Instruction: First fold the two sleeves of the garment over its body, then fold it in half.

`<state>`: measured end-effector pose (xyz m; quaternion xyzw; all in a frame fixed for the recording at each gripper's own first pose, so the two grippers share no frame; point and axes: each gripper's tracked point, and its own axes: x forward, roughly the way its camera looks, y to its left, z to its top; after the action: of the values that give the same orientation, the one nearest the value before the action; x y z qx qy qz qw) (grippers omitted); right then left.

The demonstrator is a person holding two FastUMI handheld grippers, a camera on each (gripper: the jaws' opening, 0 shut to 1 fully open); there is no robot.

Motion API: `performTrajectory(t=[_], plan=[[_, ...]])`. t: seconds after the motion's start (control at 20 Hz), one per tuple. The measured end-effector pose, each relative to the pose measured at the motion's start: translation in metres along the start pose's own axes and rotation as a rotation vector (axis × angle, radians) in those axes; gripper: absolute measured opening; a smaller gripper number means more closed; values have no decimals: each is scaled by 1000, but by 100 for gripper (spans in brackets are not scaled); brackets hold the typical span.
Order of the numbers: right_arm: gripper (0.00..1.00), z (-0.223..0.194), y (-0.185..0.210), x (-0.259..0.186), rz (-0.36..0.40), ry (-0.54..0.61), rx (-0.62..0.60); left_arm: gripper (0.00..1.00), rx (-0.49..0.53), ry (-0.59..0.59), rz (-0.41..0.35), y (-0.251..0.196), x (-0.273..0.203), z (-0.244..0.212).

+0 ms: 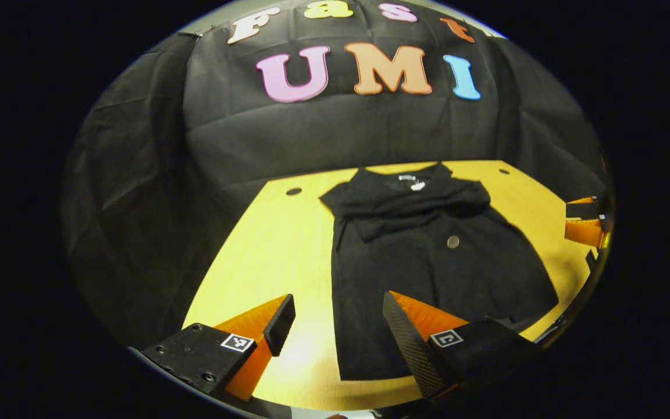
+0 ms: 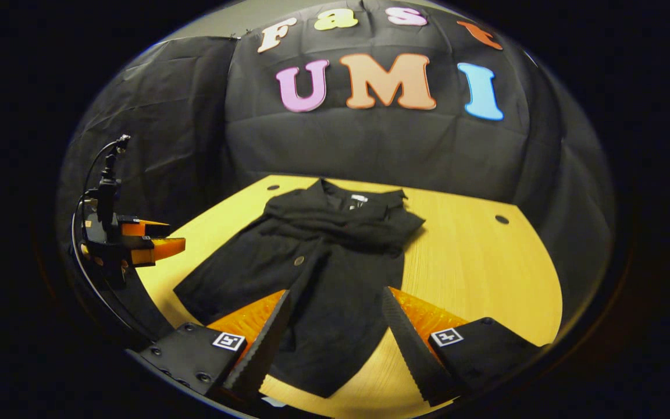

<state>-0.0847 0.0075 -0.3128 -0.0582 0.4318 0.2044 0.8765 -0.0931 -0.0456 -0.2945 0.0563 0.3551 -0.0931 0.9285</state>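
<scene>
Left gripper view: the left gripper (image 1: 335, 326) hangs above the near hem of the shirt (image 1: 428, 262), fingers wide apart and holding nothing. One finger sits over the bare table (image 1: 265, 244), the other over the cloth, a stance that looks meant for taking the hem's left corner. The right gripper (image 1: 588, 224) waits at the table's far side, level with the shirt's middle; whether its fingers are parted cannot be told from here. The shirt lies flat on the table, collar toward the wall, both sleeves already crossed over the chest in a rumpled band, a round button below them.

Right gripper view: the right gripper (image 2: 332, 343) hovers over the hem's other end, fingers spread and empty, both above dark cloth (image 2: 323, 273). The left gripper (image 2: 143, 241) stands beside the table edge, clear of the shirt. With the sleeves lying in, the half fold appears to be the step left, and each gripper seems placed to lift a hem corner toward the collar. The hem flares wider than the shoulders.
</scene>
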Motion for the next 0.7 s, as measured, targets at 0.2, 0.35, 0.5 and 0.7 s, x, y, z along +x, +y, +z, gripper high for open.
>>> performTrajectory(t=[0.2, 0.35, 0.5, 0.7], plan=[[96, -52, 5, 12, 8, 150, -26, 95, -8, 145, -14, -3, 2, -57], [100, -85, 8, 17, 15, 257, -43, 95, -9, 209, -17, -4, 5, -85], [100, -93, 6, 30, 4, 315, -51, 96, -24, 204, -24, -7, 7, -87], [99, -104, 4, 25, -6, 377, -71, 92, -46, 196, -36, -8, 9, -88]])
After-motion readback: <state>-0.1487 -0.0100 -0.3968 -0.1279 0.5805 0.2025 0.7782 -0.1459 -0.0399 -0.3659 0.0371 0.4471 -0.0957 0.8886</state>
